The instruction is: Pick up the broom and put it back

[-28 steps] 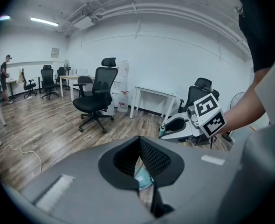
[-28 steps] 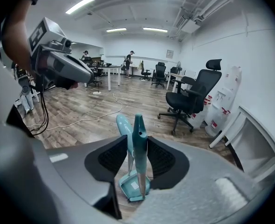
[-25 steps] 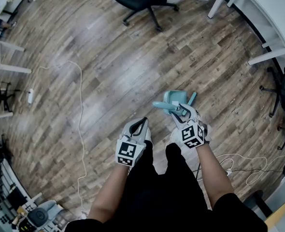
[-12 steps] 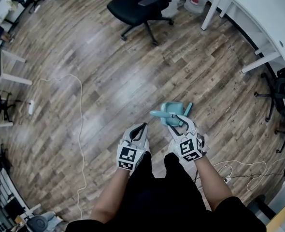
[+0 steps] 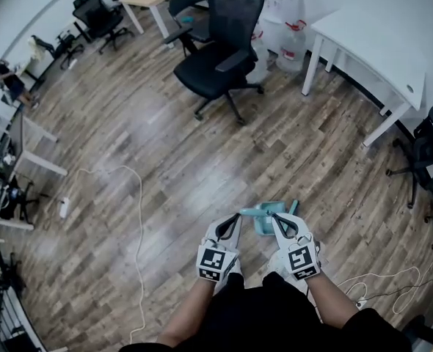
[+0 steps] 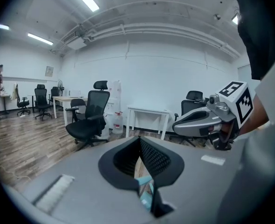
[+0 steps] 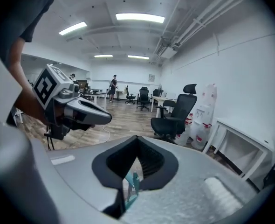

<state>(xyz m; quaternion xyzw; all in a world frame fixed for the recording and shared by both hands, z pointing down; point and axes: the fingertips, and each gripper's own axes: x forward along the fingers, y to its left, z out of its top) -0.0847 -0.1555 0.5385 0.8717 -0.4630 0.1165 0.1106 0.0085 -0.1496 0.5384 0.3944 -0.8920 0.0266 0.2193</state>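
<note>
A teal broom and dustpan set (image 5: 269,217) stands on the wood floor just beyond both grippers. My left gripper (image 5: 238,217) is held to its left with the jaws closed together and nothing between them. My right gripper (image 5: 274,218) hovers over the set, jaws shut tip to tip and empty. In the left gripper view a bit of teal (image 6: 145,191) shows through the gap below the closed jaws, and the right gripper (image 6: 177,125) hangs to the right. The right gripper view shows the teal set (image 7: 133,186) below its jaws and the left gripper (image 7: 107,119) alongside.
A black office chair (image 5: 227,57) stands ahead, with water jugs (image 5: 286,35) and a white table (image 5: 370,42) to the right. White cables lie on the floor at left (image 5: 132,196) and right (image 5: 393,281). More chairs (image 5: 429,152) line the right edge. A person (image 5: 7,79) stands far left.
Both grippers have risen from the floor and the head view has tilted up into the room. The right gripper's jaws, open around the teal set before, have come off it and closed.
</note>
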